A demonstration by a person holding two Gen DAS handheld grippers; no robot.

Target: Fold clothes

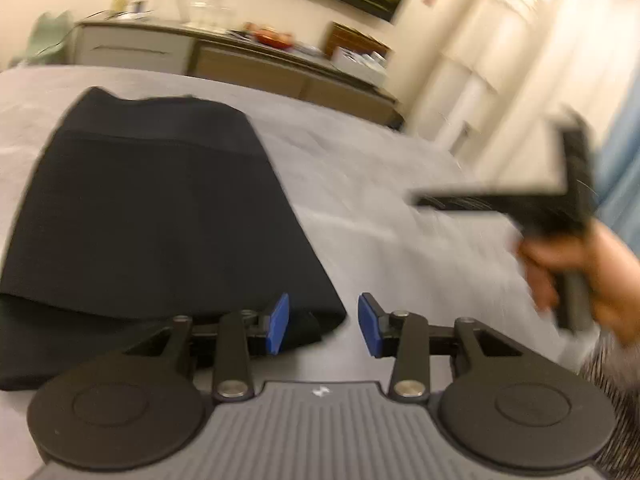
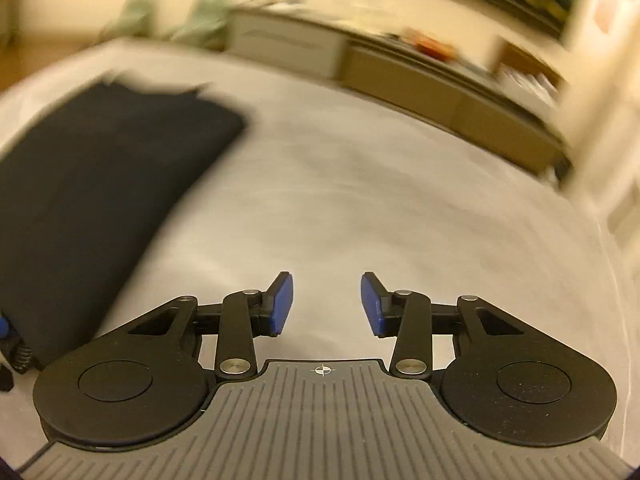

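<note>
A black folded garment [image 1: 152,208] lies flat on the grey sheet [image 1: 360,168], filling the left of the left wrist view. My left gripper [image 1: 323,322] hovers at the garment's near right corner, open, with nothing between its blue pads [image 1: 280,322]. In the right wrist view the same garment [image 2: 92,192] lies at the left. My right gripper [image 2: 326,304] is open over bare sheet [image 2: 360,184], well right of the cloth. The right gripper's body [image 1: 560,196], blurred, shows in a person's hand [image 1: 592,276] at the left wrist view's right edge.
A long low cabinet [image 1: 248,64] with small items on top runs behind the bed. A pale door and wall [image 1: 500,60] stand at the right. Wide grey sheet lies to the right of the garment. Part of the left gripper [image 2: 8,344] shows at the left edge of the right wrist view.
</note>
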